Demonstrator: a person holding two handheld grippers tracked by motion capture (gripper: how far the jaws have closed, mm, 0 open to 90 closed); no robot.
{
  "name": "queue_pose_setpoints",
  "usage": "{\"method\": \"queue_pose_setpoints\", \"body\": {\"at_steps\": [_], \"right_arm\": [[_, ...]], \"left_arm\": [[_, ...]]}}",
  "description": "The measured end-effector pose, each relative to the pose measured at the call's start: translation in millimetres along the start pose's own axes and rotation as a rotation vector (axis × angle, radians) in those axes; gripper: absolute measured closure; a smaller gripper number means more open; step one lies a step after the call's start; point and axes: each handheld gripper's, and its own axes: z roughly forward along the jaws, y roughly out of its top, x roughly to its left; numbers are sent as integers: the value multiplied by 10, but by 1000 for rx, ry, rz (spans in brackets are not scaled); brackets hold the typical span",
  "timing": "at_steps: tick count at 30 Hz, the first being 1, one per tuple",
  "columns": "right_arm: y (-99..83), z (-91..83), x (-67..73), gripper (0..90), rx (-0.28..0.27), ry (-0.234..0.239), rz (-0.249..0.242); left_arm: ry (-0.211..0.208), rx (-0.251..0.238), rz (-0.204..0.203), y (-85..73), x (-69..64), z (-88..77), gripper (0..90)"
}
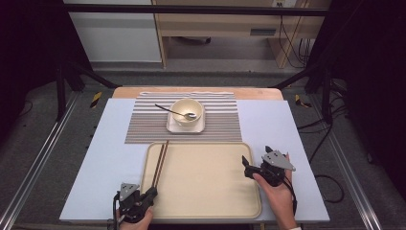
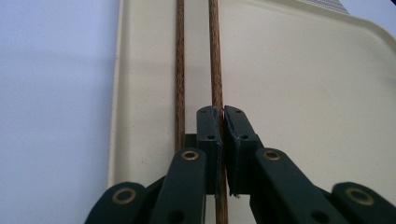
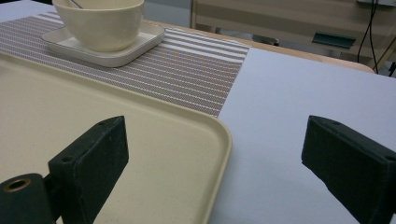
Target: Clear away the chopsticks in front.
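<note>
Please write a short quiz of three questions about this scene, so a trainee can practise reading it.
1. True or false: the left hand-held gripper is shut on one chopstick.
2. Where does the spoon lie? A) on the tray B) in the bowl C) on the bare table
3. What does the bowl stand on?

Key
1. True; the other chopstick lies free beside it on the tray.
2. B
3. A square plate on the striped mat.

A lab or office recording bay: black frame (image 1: 191,9) spanning above the table (image 1: 268,124), floor rails (image 1: 43,153) flanking the table, cables (image 1: 292,43) and wooden desk (image 1: 215,24) behind the table.
</note>
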Motion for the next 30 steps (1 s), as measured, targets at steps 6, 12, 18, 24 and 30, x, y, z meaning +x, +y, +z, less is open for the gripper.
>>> {"method": "queue_pose_setpoints", "body": {"at_steps": [6,12,18,24,30], "right_arm": [[-1,3,3,74,1,0,0],[1,5,9,74,1,1,-1],[0,5,9,75,2,0,-1],[-1,7,9,75,2,1,-6],[0,9,16,76,4,2,-5]], "left_arm": [[2,0,0,-20,7,-4,854],[2,2,-4,-42,23,-3,854],[3,8,-9,-52,27,11,854],[11,7,-8,-54,49,16,854],[7,13,-5,-54,56,18,854]]}}
